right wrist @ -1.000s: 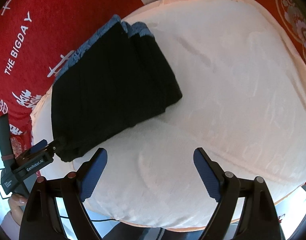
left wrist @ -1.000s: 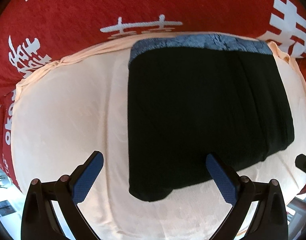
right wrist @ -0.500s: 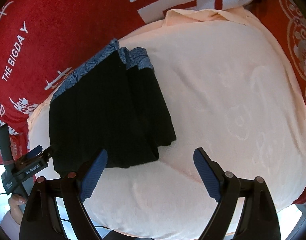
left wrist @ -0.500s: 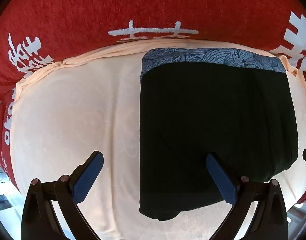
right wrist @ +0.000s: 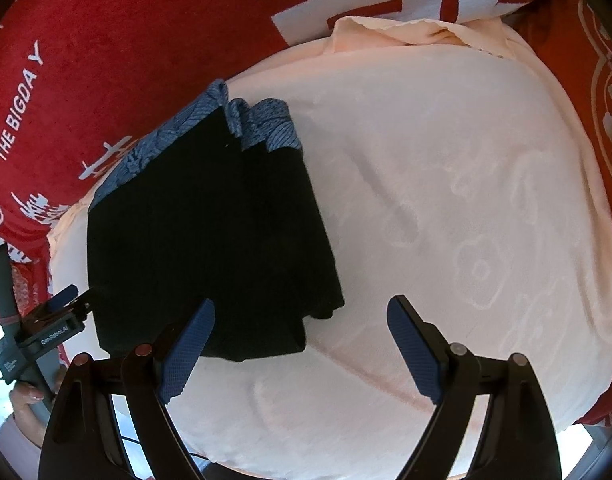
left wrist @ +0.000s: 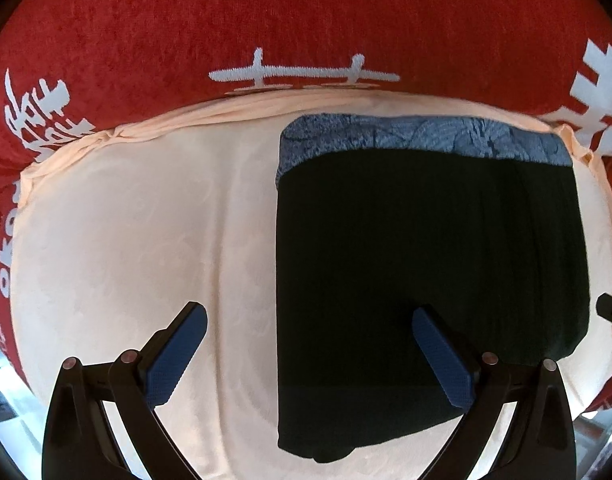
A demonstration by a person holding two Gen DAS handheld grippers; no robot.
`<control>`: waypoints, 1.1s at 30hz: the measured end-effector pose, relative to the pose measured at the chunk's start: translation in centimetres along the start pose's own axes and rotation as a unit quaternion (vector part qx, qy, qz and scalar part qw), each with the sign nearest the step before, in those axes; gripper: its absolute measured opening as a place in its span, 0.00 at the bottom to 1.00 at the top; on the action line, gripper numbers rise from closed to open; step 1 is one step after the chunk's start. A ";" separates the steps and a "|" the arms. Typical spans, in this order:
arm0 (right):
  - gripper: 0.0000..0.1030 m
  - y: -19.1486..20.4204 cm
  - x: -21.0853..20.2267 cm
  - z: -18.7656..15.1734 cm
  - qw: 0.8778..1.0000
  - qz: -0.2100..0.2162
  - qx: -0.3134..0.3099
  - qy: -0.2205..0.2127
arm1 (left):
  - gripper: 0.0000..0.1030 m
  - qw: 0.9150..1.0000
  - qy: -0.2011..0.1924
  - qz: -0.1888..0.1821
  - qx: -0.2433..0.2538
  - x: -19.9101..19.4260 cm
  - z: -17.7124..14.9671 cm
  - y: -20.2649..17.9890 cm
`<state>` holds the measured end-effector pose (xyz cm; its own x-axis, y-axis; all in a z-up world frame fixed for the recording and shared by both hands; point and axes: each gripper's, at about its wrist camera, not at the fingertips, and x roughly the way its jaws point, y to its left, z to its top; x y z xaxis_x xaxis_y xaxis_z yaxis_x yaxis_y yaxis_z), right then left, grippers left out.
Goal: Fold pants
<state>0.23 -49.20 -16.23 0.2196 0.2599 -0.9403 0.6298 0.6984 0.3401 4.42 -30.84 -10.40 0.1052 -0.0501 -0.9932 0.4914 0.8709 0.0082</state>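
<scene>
**Folded pants on cream cloth, both jaws apart**

Pants (left wrist: 425,280) lie folded, right of centre in left-wrist frame, on cream cloth (left wrist: 126,240). Left gripper (left wrist: 309,344) and right gripper (right wrist: 302,336) jaws apart, empty. Since earlier: pants sit lower in frame.

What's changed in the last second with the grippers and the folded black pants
Both open grippers shifted over the pants: the left gripper now straddles their left edge, and the right gripper has its left finger over their near corner. Nothing was gripped or released. The pants stay folded on the peach sheet, both grippers wide open.
</scene>
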 end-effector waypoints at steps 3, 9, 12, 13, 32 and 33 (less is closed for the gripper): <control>0.88 -0.2 0.0 0.5 1.000 0.004 -0.003 -0.001 | 1.00 1.000 0.002 -0.018 -0.012 0.2 0.6 0.9; 0.88 -0.6 0.4 1.4 1.000 0.016 -0.015 0.007 | 1.00 0.996 0.016 -0.082 -0.021 0.8 1.5 2.8; 0.88 -1.2 0.8 2.1 0.999 0.037 -0.018 0.013 | 1.00 0.990 0.024 -0.139 -0.019 1.2 1.6 3.5; 0.88 -1.3 1.0 2.3 0.999 0.048 -0.020 0.016 | 1.00 0.988 0.025 -0.151 -0.014 1.3 1.5 3.6; 0.88 -2.3 6.7 7.6 0.968 0.233 -0.064 0.064 | 1.00 0.973 0.035 -0.230 -0.015 6.6 2.9 1.8; 0.88 -2.4 6.7 7.8 0.968 0.233 -0.061 0.064 | 1.00 0.972 0.036 -0.230 -0.020 6.6 2.8 1.9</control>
<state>6.01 -54.34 -23.37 0.3598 0.6404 -0.6785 0.3894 0.5578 0.7330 8.51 -30.91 -16.61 -0.1799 -0.4047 -0.8966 0.4385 0.7829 -0.4413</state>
